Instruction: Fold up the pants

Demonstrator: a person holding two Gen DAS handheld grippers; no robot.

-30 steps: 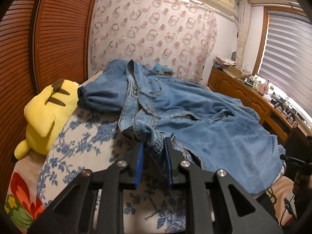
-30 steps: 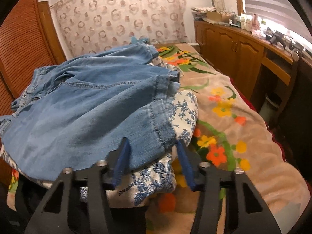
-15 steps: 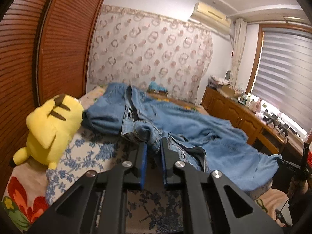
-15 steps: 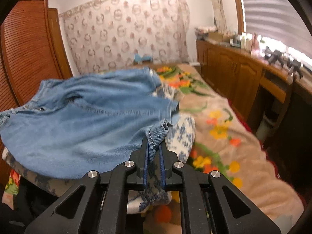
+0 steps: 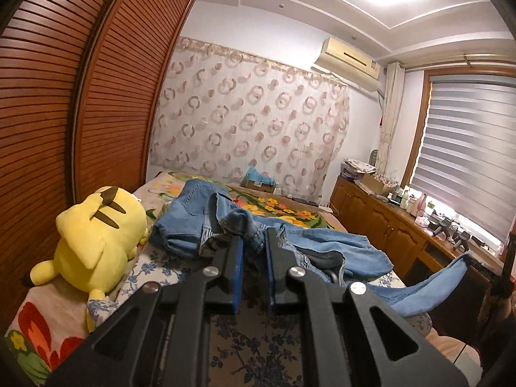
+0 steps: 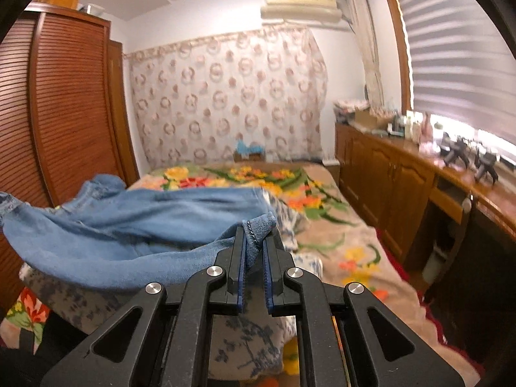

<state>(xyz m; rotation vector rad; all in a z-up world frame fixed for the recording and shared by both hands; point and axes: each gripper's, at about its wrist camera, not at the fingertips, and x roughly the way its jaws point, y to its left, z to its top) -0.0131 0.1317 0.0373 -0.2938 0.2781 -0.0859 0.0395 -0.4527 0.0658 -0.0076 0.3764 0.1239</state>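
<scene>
Light blue denim pants (image 5: pixel 325 248) lie across the bed, partly lifted. My left gripper (image 5: pixel 253 242) is shut on the waistband end, which bunches up between its fingers. In the right wrist view my right gripper (image 6: pixel 256 232) is shut on the hem of a pant leg (image 6: pixel 258 225). The denim (image 6: pixel 129 225) stretches from it to the left, raised off the bed. In the left wrist view that leg (image 5: pixel 435 290) hangs in the air at the right.
A yellow plush toy (image 5: pixel 93 242) lies on the bed's left side by the brown slatted wardrobe (image 5: pixel 80 96). The bed has a blue floral pillow (image 5: pixel 258 338) and a flowered blanket (image 6: pixel 338 225). A wooden cabinet (image 6: pixel 403 193) with clutter runs along the right.
Both grippers have risen with the denim in them. The waistband and the leg hem have come up off the bed. The right gripper closed on the hem about a second ago.
</scene>
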